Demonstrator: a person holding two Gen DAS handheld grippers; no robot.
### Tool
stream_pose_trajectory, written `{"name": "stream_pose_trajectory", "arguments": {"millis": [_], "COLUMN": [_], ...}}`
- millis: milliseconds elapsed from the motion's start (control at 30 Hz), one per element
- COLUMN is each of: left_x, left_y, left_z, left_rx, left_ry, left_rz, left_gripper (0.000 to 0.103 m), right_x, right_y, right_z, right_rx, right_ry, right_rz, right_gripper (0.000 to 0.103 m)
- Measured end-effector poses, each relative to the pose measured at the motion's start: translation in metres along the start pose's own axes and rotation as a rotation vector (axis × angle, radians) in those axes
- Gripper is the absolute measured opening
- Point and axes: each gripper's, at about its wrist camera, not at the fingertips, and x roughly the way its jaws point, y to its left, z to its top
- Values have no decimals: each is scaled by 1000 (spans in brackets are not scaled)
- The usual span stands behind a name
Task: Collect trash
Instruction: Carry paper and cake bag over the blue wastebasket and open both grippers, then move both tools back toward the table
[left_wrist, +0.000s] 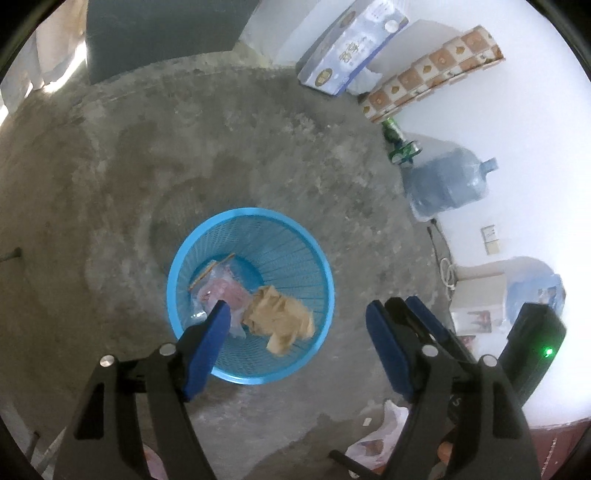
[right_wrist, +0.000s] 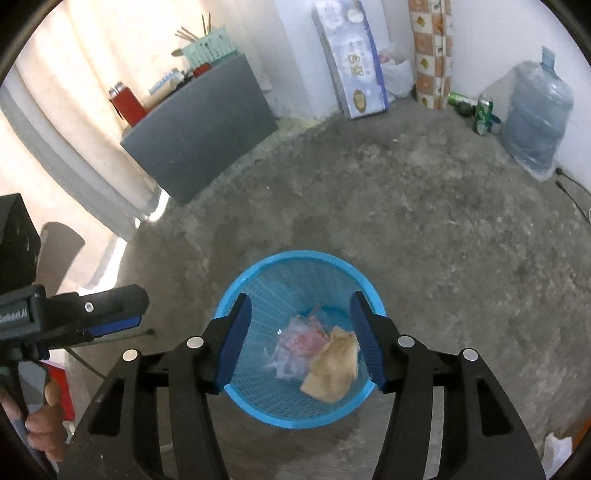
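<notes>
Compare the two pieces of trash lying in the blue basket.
The brown paper bag is opaque, tan and crumpled into a thick wad; the clear plastic wrapper is see-through with pink print and lies flatter. The bag sits toward the basket's near right side, the wrapper left of it. Both rest inside the blue mesh basket, touching.

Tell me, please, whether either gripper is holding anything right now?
Nothing is held: the left gripper and right gripper are both open and empty above the blue basket.
</notes>
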Motion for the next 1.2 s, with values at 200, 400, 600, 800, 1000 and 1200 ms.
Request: {"name": "stream_pose_trajectory", "arguments": {"millis": [200,400,600,800,1000,1200], "left_x": [-52,-162,-260,-319,-367,-408], "left_y": [0,9,32,73,114,144], "left_z": [-8,-44,-127,-227,-316,-390], "left_rx": [-2,37,90,88,75,102], "left_ry": [-27,-117,-205,-315,-479,-609], "left_rz": [-33,-128,-148,-137,5,183], "left_gripper": [74,74,74,74,74,75], "right_x": [-37,-99,-151,-164,-177,-189], "right_y": [-6,-6,5,46,126,217], "right_z": [-14,-52,-108,-158,-163,-162], "right_rx": [34,66,86,45,-128,-355], "right_ry": [-55,-106,-125,-32,-18,-36], "right_rz": [65,131,205,272,359,467], "right_gripper": [55,59,67,67,73,80]}}
